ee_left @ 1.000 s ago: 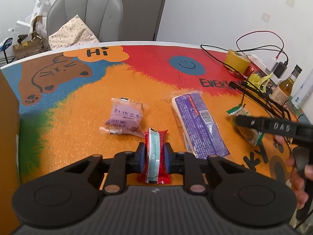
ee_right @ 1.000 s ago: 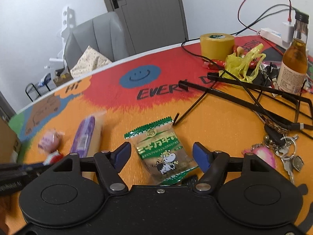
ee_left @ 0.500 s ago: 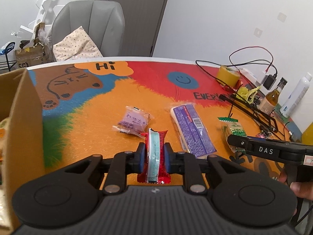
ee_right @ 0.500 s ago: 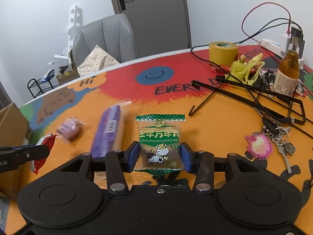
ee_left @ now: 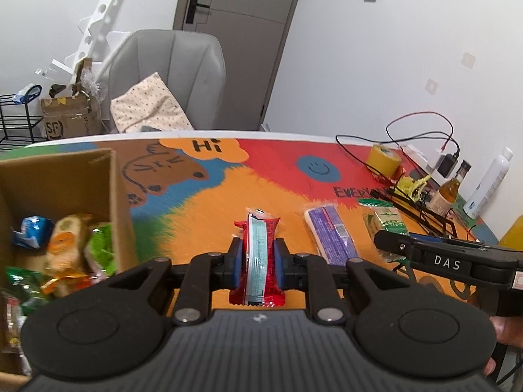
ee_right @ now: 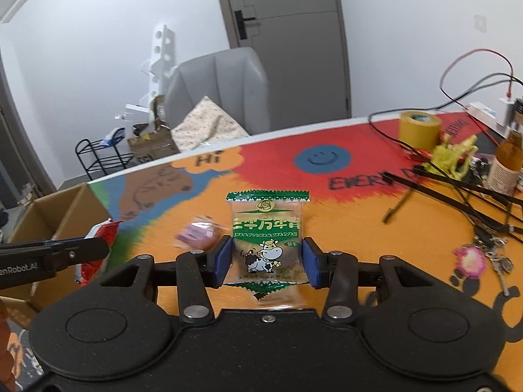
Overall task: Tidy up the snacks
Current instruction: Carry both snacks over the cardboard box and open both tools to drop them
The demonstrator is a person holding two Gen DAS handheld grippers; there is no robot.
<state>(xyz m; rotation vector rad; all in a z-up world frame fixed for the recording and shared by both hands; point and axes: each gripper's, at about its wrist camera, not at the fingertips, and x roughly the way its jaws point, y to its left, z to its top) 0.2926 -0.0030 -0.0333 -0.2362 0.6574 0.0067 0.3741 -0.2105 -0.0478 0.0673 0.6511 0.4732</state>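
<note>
Left gripper (ee_left: 257, 261) clenched on a red bar (ee_left: 258, 258), low centre of the left view. Bar wrapper glossy red with a pale blue-white strip down the middle, crimped at top and bottom, standing edge-on between the blue pads and poking out past them at both ends, lifted above the mat.

Right gripper (ee_right: 267, 261) grasping a biscuit pack (ee_right: 268, 238), centre of the right view. Pack clear with green zigzag seals, a green band of white lettering, a small gold emblem near the top and a cartoon cow below; dark biscuit showing through the film. Held upright and face-on, pads pressing its two side edges, raised off the mat.

Purple pack (ee_left: 330, 235) flat on the orange part of the mat (ee_left: 202, 215), right of centre in the left view, long and rectangular with a white end. Small pink pack (ee_right: 198, 234) blurred behind the right gripper's left finger, lying on the mat.

Cardboard box (ee_left: 112, 196) at the left edge of the left view, open-topped, holding a jumble of wrappers in blue, orange, green and gold. Same box at far left in the right view, beyond the red bar's tip.
</note>
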